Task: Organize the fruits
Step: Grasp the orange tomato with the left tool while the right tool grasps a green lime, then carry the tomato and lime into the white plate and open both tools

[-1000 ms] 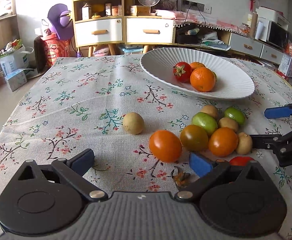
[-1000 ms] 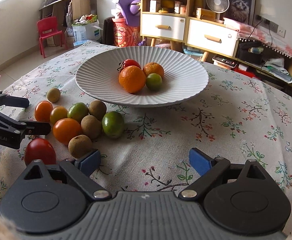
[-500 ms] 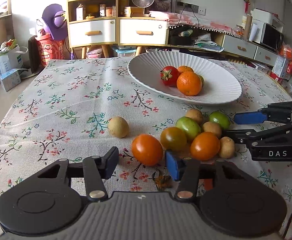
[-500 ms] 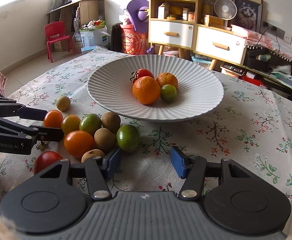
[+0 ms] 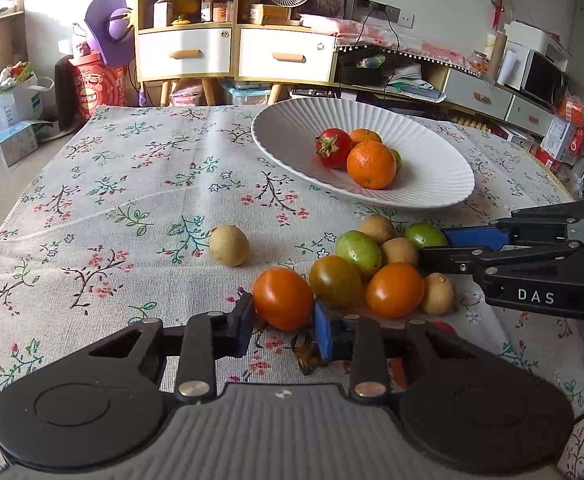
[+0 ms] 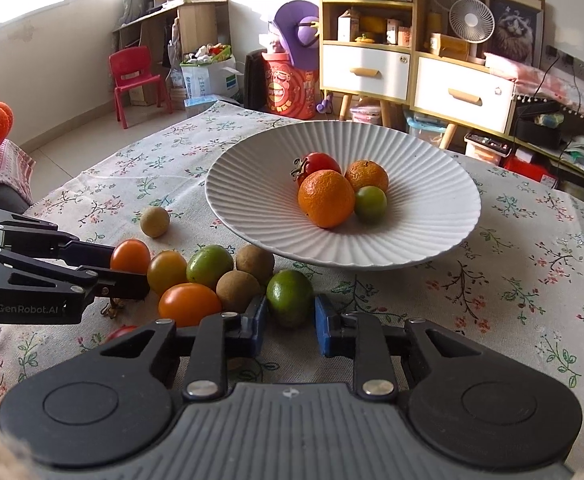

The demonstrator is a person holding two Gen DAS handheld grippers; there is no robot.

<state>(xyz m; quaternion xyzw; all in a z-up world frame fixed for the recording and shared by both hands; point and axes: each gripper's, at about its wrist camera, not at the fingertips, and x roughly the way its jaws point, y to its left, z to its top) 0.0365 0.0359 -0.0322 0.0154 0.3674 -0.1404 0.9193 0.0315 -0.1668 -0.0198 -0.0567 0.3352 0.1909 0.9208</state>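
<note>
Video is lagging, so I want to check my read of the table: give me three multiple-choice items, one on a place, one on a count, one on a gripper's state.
1. The lone tan fruit lies: A in the plate; B on the tablecloth, apart; C between jaws.
2. Fruits in the plate: A two; B four; C six.
3. The right gripper is: A open; B shut on nothing; C shut on the green lime.
Key: B, it sits alone on cloth; B, a red tomato, two oranges and a green fruit show; C, its jaws, just closing, pinch the lime.
</note>
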